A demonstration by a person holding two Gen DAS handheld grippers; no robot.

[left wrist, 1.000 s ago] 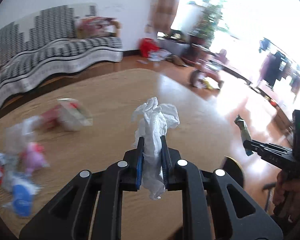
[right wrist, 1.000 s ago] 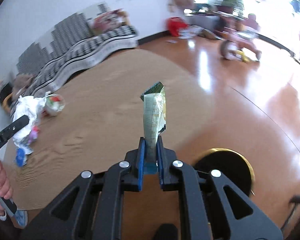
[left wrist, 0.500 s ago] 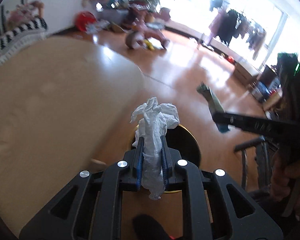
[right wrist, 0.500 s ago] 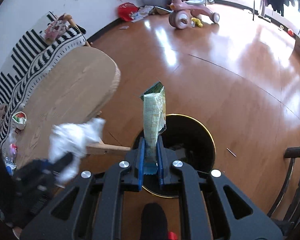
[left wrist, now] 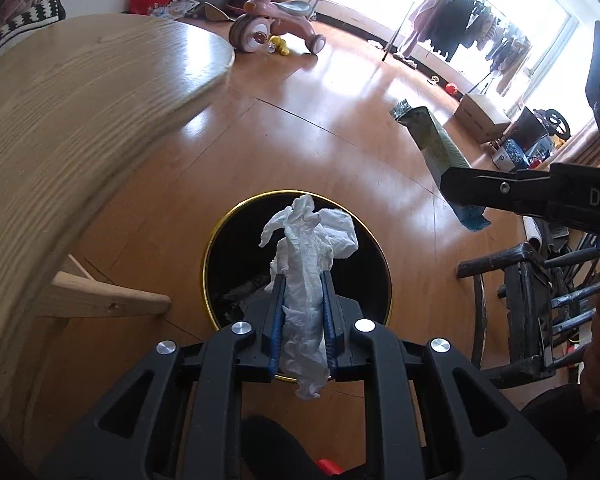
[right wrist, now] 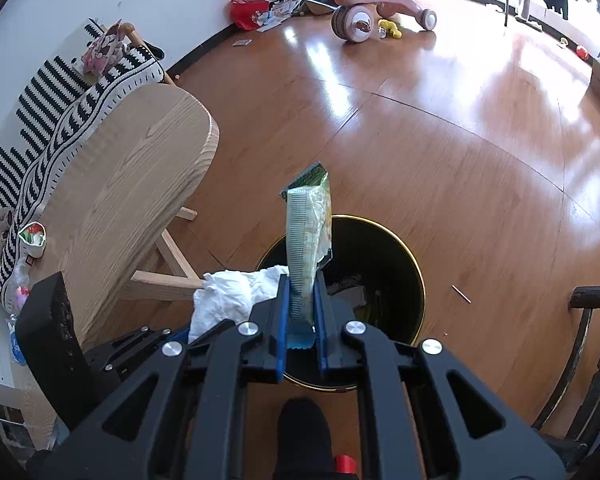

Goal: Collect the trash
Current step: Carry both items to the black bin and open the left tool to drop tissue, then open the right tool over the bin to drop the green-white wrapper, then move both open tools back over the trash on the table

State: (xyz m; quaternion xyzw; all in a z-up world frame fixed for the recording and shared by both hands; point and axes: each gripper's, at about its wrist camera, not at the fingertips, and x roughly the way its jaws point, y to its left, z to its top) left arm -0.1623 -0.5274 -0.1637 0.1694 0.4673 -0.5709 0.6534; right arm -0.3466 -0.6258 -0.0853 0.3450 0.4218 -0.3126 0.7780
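Trash is in both grippers and neither piece has been let go yet. The left gripper (left wrist: 302, 316) has its jaws clamped on a crumpled white tissue (left wrist: 308, 248), which hangs right above the open mouth of a black bin (left wrist: 220, 240) with a gold rim. The right gripper (right wrist: 302, 312) has its jaws pressed together on a flat green snack wrapper (right wrist: 310, 232), which stands upright over the near side of the same bin (right wrist: 400, 264). Something dark and crumpled already lies at the bottom, so part of the job seems done. Dropping these two pieces looks like the step in hand. More litter waits on the far end of the wooden table (right wrist: 132, 168): a small cup (right wrist: 32, 236) and some bright scraps beside it.

The floor is glossy orange-brown wood with strong window glare. A black-and-white striped sofa (right wrist: 40, 92) sits behind the table, a pink ride-on toy (right wrist: 372, 0) stands near the wall, and a dark chair (left wrist: 520, 300) stands close to the bin.
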